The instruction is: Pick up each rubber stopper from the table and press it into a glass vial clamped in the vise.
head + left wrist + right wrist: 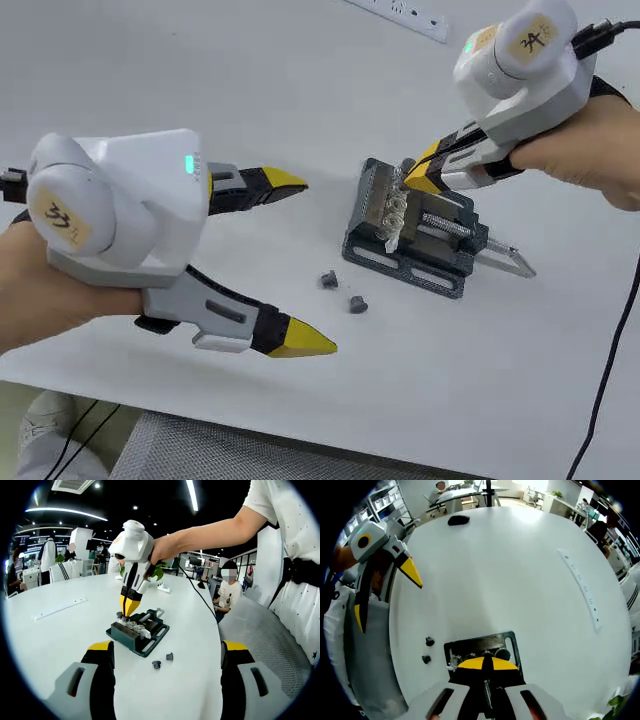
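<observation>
A dark vise (415, 262) (137, 632) (480, 642) clamps a row of glass vials (393, 211) (133, 625). A grey stopper (407, 165) (502, 654) sits on the far end vial. My right gripper (416, 181) (129, 611) (485, 664) is shut, its yellow tips pointing down onto the vials beside that stopper; what lies under the tips is hidden. Two loose dark stoppers (328, 279) (357, 303) (156, 664) (429, 641) lie on the table in front of the vise. My left gripper (298, 263) (166, 649) hovers wide open to their left, with nothing between its jaws.
The vise's screw handle (505, 258) sticks out to the right. A white power strip (402, 13) (582, 587) lies at the back of the white table (250, 80). A black cable (608, 385) hangs at the right. The table's front edge (300, 425) is near.
</observation>
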Demonstrator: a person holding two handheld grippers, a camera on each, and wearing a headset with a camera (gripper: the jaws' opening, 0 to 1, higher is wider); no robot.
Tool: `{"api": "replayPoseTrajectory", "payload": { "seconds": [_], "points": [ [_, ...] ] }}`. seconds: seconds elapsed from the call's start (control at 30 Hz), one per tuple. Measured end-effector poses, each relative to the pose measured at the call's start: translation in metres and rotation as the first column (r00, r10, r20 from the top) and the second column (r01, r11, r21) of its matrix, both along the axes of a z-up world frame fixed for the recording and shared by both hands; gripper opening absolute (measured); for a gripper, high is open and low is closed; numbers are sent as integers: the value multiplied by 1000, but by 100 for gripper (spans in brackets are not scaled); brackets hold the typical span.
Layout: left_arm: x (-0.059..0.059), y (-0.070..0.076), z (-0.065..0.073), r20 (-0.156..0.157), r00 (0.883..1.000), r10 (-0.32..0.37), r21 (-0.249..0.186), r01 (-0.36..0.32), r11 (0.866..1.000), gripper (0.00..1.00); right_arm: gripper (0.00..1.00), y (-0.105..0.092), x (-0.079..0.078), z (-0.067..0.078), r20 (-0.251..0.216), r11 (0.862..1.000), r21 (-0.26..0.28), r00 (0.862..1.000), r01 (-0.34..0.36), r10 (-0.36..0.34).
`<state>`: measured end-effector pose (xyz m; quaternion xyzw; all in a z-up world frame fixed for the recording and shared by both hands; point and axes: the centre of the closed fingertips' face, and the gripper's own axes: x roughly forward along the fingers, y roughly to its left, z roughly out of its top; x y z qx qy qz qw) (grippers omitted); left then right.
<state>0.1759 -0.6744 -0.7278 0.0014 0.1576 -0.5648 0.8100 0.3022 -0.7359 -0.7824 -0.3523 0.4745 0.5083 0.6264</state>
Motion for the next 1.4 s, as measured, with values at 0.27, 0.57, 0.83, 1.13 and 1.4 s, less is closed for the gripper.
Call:
{"api": "replayPoseTrajectory", "payload": {
  "seconds": [0.27, 0.57, 0.83, 1.13, 1.4],
  "points": [
    [0, -2, 2, 0, 1000, -4, -1, 4, 1000, 87, 0, -4, -5, 3, 6, 1000, 7, 1000, 3, -3],
    [0, -4, 3, 5, 1000, -14, 16, 14, 1000, 87, 0, -6, 1, 15, 25, 998, 59, 999, 36, -38],
    [-4, -5, 6, 9, 1000, -23, 33, 23, 999, 87, 5, -11, -4, 22, 42, 994, 99, 997, 54, -58],
    [-3, -3, 8, 21, 999, -35, 68, 34, 997, 90, 13, -15, -5, 29, 56, 985, 155, 995, 78, -88],
    [-2, 0, 10, 24, 999, -38, 98, 35, 995, 92, 18, -17, -13, 43, 74, 970, 226, 991, 91, -111]
  ]
}}
